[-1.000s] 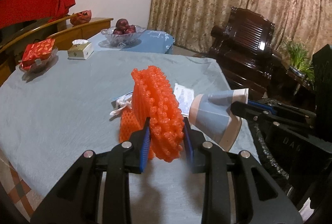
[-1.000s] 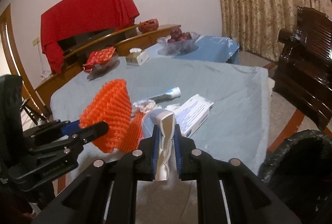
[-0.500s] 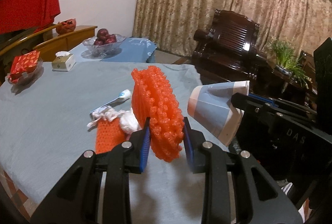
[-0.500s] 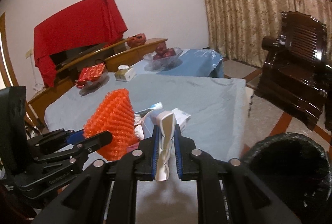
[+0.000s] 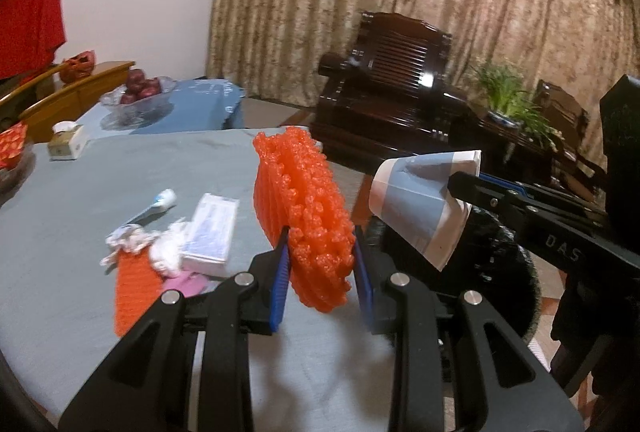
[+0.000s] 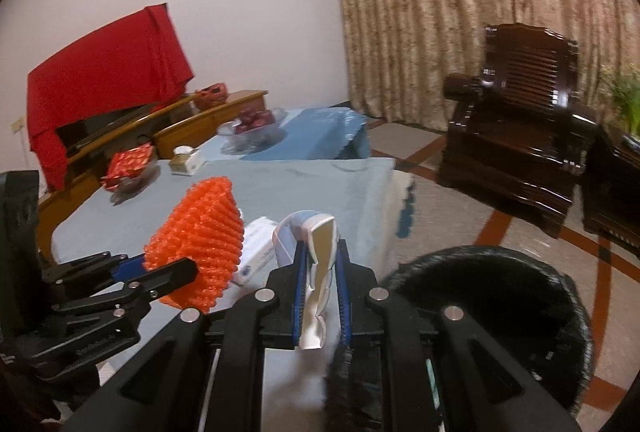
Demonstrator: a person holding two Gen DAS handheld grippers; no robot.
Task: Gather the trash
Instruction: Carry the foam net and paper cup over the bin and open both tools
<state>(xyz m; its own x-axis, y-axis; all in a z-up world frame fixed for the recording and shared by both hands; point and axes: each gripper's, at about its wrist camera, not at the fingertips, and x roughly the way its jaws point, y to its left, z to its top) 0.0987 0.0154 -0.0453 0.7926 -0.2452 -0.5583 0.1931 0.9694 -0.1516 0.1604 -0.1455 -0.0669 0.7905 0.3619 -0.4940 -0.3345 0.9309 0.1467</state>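
While gripped: one net [image 5: 308,220]; one cup [image 6: 316,264]

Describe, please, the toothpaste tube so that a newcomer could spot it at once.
Start at the table under its grey-blue cloth and find the small heap of litter near its middle. The toothpaste tube lies flat at the heap's far edge, just beyond the white box. Alone there, it is long and thin with a white cap.

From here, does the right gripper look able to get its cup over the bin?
Probably yes. The right gripper, shut on the paper cup, is just beside the black-lined bin, whose open mouth has nothing over it.
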